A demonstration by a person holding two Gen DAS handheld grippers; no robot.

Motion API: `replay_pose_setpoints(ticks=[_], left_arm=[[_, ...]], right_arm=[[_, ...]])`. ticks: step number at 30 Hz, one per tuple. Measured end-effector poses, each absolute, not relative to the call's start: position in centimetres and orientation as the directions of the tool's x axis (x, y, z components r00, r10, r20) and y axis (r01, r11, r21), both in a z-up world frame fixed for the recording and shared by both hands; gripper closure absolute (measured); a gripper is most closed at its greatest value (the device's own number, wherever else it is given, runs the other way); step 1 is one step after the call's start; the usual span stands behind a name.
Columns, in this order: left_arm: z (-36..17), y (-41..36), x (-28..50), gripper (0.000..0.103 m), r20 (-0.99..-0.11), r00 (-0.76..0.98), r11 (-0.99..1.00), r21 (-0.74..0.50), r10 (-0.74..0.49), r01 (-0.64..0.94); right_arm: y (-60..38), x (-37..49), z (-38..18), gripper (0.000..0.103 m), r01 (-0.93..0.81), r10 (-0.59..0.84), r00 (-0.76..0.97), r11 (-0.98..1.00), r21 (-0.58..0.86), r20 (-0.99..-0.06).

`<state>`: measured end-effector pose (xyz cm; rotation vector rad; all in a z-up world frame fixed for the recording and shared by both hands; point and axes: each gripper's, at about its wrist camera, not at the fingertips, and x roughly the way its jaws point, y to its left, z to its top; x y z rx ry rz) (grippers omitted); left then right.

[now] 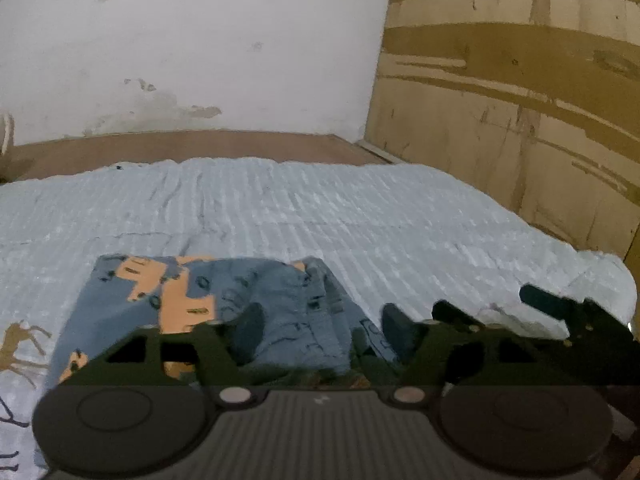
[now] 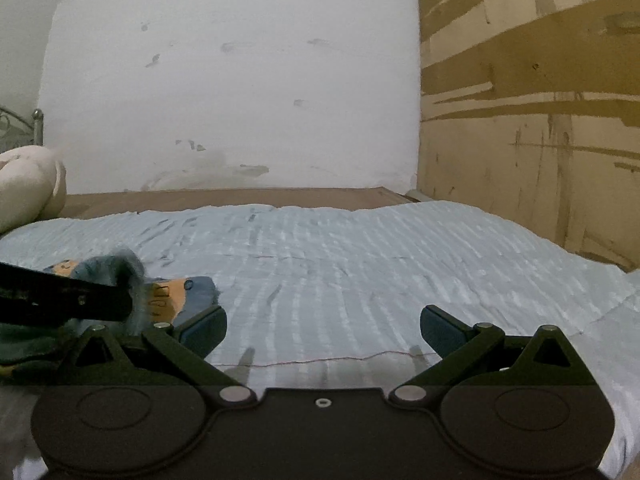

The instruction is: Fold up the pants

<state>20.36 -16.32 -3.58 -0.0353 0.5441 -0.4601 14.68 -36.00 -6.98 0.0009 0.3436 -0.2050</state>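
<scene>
Ahead of me toward twelve o'clock the bed (image 2: 360, 264) lies open; pants (image 1: 240, 300) block ten o'clock, the wall (image 2: 240, 80) stands beyond, cardboard (image 2: 540, 120) at two.

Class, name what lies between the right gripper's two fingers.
Only the bare pale blue bedspread, seen in the right wrist view; the pants lie off to the left.
</scene>
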Motion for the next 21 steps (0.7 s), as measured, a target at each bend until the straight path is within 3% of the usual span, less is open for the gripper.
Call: replay_pose_setpoints(ticks=[3,7,11,14,21], left_arm=[[-2.6,-15.2,20.2,0.008,-0.462,0.792,0.915,-0.149,-0.399,0.374],[-0.8,-12.8,20.1,0.001,-0.446,0.836,0.948,-0.143,-0.318,0.284],[0.4,-9.5,20.0,0.001,-0.453,0.871,0.981,-0.114,-0.189,0.154],[-0.3,-6.7,20.4,0.001,-0.506,0.857,0.992,-0.116,-0.097,0.043],[-4.5,-2.8,21.1,0.001,-0.618,0.786,0.983,-0.156,-0.02,-0.098]], right_arm=[[-36.1,14.8,-7.2,0.001,0.2,-0.197,0.921,0.979,-0.027,-0.337],[-35.9,14.7,-7.4,0.001,0.193,-0.192,0.928,0.981,-0.03,-0.318],[-35.9,14.2,-7.4,0.001,0.159,-0.151,0.948,0.987,0.007,-0.281],[-35.8,14.0,-7.3,0.001,0.104,-0.086,0.96,0.993,0.054,-0.266],[-34.4,14.2,-7.4,0.001,-0.02,0.04,0.961,0.997,0.076,-0.274]])
